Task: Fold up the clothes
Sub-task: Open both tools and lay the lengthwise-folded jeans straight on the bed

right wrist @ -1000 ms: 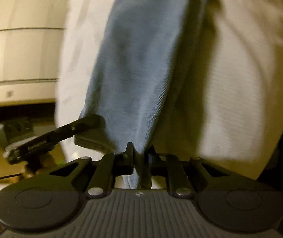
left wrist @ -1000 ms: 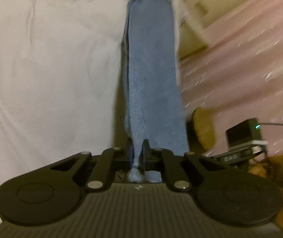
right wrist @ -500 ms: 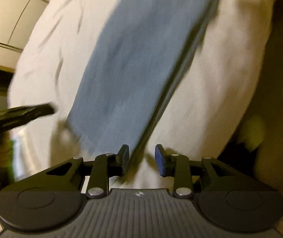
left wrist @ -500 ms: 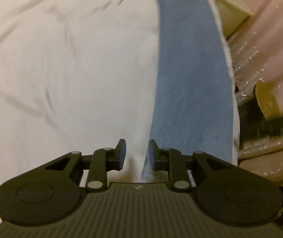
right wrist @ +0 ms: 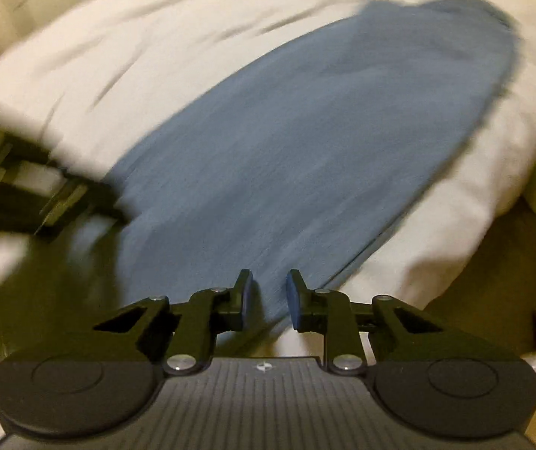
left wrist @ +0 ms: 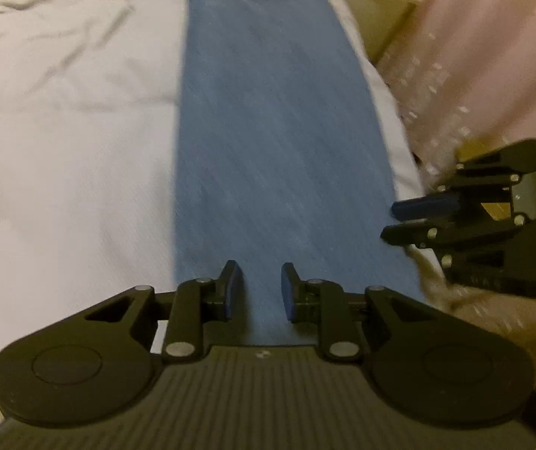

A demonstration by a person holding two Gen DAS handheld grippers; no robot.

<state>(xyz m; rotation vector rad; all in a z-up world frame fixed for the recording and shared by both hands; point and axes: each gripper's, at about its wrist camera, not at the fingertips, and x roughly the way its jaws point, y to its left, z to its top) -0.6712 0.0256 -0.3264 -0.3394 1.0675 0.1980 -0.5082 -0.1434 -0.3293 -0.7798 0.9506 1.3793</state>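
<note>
A: Left wrist view. How does the left tool stand?

B: Its two blue-padded fingers are a small way apart and grip nothing. One blue cloth, folded into a long strip, lies flat on the white bed sheet; its near end shows through the gap between the fingers, below them, and no pad presses on it.

A: What else is in this view?

B: One second tool, the right tool, enters from the right edge, lying sideways beside the strip's right margin, over the edge of the bed. Behind it hangs a pink curtain, and a pale box-like piece of furniture stands near the strip's far end.

A: Right wrist view. The right tool?

B: Its jaws are closing, yet the pads are still apart with nothing pinched. The same blue cloth runs away from the tool diagonally toward the upper right across the white bed sheet; its near corner lies under the gap.

A: Any obstruction?

B: One dark blurred shape at the left edge, the left tool, sits close to the cloth's left corner. Nothing covers the cloth.
</note>
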